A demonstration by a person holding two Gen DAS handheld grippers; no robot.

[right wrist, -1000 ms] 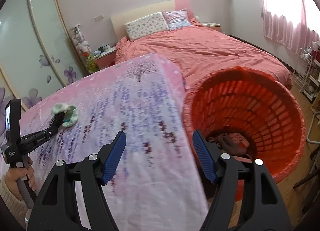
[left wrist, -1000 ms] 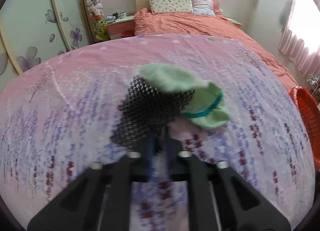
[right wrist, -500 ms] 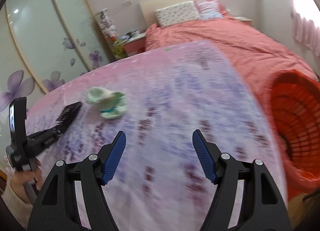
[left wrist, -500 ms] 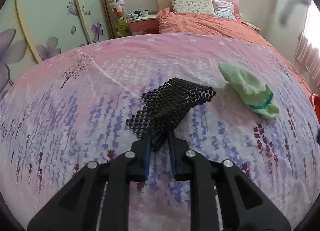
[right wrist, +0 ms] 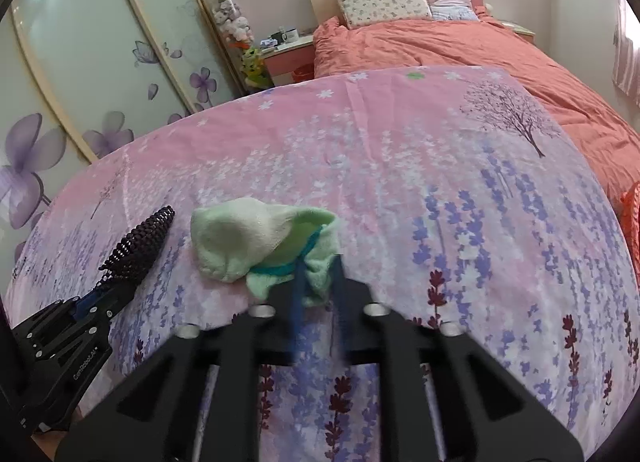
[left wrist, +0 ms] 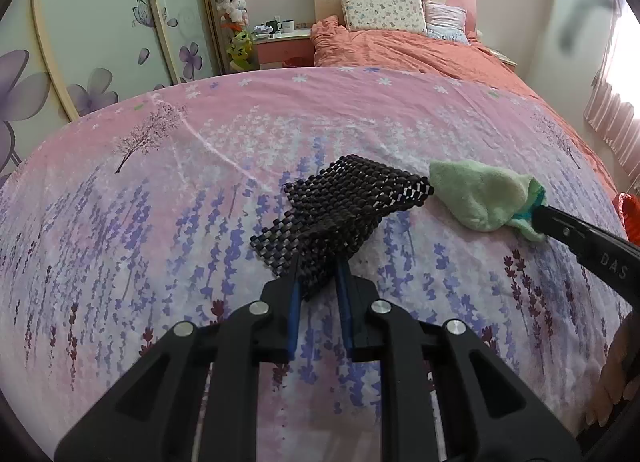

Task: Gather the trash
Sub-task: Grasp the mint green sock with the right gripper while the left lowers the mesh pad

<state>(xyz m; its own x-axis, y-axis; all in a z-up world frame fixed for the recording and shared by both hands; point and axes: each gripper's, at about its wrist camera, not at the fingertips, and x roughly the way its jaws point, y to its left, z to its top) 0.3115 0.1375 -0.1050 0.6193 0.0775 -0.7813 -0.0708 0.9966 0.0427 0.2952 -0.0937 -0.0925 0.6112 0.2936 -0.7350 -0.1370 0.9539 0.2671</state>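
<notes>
My left gripper (left wrist: pixel 318 268) is shut on a black mesh mat (left wrist: pixel 340 206) that lies folded on the pink flowered bedcover (left wrist: pixel 200 190). The mat also shows in the right wrist view (right wrist: pixel 138 246), with the left gripper (right wrist: pixel 100 294) at its near end. A pale green cloth with a teal trim (left wrist: pixel 484 198) lies just right of the mat. My right gripper (right wrist: pixel 318 282) is shut on the near edge of that green cloth (right wrist: pixel 248 242); in the left wrist view it (left wrist: pixel 538 216) reaches in from the right.
An orange basket (left wrist: pixel 631 218) shows at the right edge, beside the bedcover (right wrist: pixel 631 214). A second bed with an orange quilt (left wrist: pixel 400 50) and pillows stands behind. A wardrobe with flower doors (left wrist: pixel 92 42) is at the left.
My right gripper swung from the orange basket to the green cloth and closed on its edge. My left gripper still holds the mesh mat, which came away from the green cloth.
</notes>
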